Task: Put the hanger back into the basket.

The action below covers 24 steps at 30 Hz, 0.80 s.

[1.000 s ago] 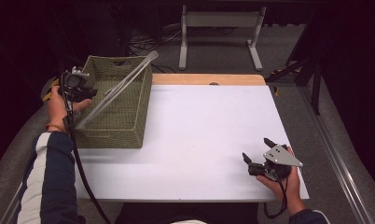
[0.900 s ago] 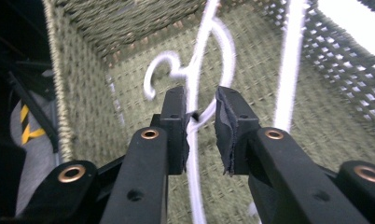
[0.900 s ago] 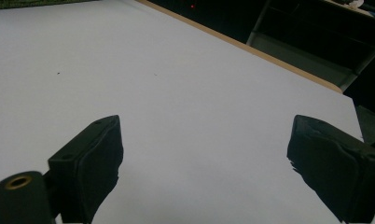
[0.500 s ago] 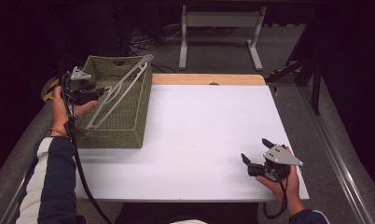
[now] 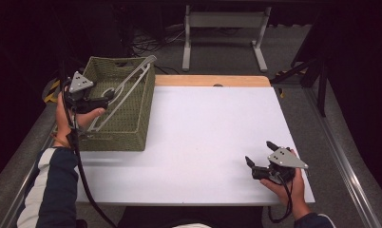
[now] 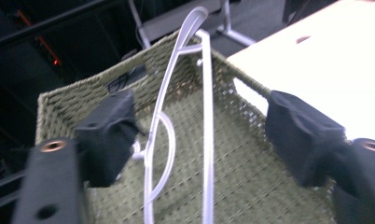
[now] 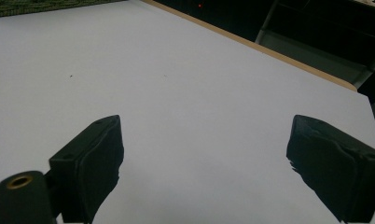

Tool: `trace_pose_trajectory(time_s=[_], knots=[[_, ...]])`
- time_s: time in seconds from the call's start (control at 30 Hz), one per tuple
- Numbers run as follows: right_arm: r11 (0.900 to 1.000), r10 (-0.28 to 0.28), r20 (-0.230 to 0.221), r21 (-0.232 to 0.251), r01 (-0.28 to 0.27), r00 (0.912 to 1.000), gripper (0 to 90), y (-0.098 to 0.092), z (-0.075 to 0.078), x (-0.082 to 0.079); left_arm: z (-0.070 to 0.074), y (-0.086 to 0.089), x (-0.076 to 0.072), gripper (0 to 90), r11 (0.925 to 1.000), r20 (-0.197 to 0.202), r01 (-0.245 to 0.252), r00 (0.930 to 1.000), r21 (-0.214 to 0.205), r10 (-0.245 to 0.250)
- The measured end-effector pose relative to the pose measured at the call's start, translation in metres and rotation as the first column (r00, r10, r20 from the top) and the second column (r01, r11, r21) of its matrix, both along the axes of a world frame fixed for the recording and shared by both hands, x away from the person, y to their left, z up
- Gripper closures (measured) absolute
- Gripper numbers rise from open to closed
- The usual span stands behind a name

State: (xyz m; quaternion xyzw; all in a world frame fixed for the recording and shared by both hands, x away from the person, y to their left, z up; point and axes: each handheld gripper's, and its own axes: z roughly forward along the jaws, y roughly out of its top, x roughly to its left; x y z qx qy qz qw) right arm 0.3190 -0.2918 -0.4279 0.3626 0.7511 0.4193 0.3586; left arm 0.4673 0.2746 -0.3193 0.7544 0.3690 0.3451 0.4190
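Your table [image 5: 213, 137] is a broad white sheet with a wooden far edge, bare apart from the woven green basket [image 5: 132, 128] at its left side. Inside that basket leans the white hanger [image 5: 127, 90]: its lower end sits down in the basket near your left hand, and its upper end pokes out over the far right corner of the rim.

You look to be at the grasp or release step with the hanger. Your left claw [image 5: 105, 99] hovers over the basket's left side, right at the hanger's hook end. In the left gripper view that claw [image 6: 202, 135] is spread wide, with the hanger's [image 6: 204, 116] thin bars running up between the jaws and touching neither, so it holds nothing.

If you mean to lift the hanger, you'll want to settle the jaws around one bar before you clench, since the bars are slim and smooth and could slip.

Your right claw [image 5: 259, 157] rests low at the table's near right corner, also spread and holding nothing, well apart from the basket.
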Motion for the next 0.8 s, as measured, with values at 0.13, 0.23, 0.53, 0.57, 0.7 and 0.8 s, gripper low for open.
trace_pose_trajectory(time_s=[0.13, 0.23, 0.53, 0.57, 0.7, 0.8], knots=[[1.0, -0.001, 0.0, -0.002, 0.001, 1.0, 11.3, 0.0, 0.0, 0.0, -0.003, -0.003, -0.007, 14.8, 0.9992, 0.03, 0.025, 0.9992, -0.03, -0.024], [0.9997, -0.021, -0.003, -0.014, 0.021, 0.9998, 11.4, 0.0, 0.0, 0.001, -0.004, -0.006, -0.012, 9.8, 0.9978, 0.054, 0.049, 0.9975, -0.045, -0.047], [0.9998, -0.015, -0.002, 0.01, 0.015, 0.9999, 11.5, 0.0, 0.001, 0.001, -0.004, -0.013, -0.03, 6.9, 0.9914, 0.121, 0.113, 0.9871, -0.065, -0.105], [0.9998, -0.015, -0.002, 0.01, 0.015, 0.9999, 11.5, 0.0, 0.001, 0.001, -0.004, -0.013, -0.03, 7.0, 0.9914, 0.121, 0.113, 0.9871, -0.065, -0.105], [0.9999, -0.013, 0.002, 0.008, 0.013, 0.9999, 11.5, 0.0, 0.001, 0.0, -0.006, -0.018, -0.04, 6.2, 0.9863, 0.141, 0.15, 0.9801, -0.068, -0.14], [0.9998, -0.014, 0.002, 0.01, 0.014, 0.9999, 11.4, 0.0, 0.001, 0.001, -0.007, -0.021, -0.048, 5.3, 0.9814, 0.163, 0.175, 0.9734, -0.078, -0.161]])
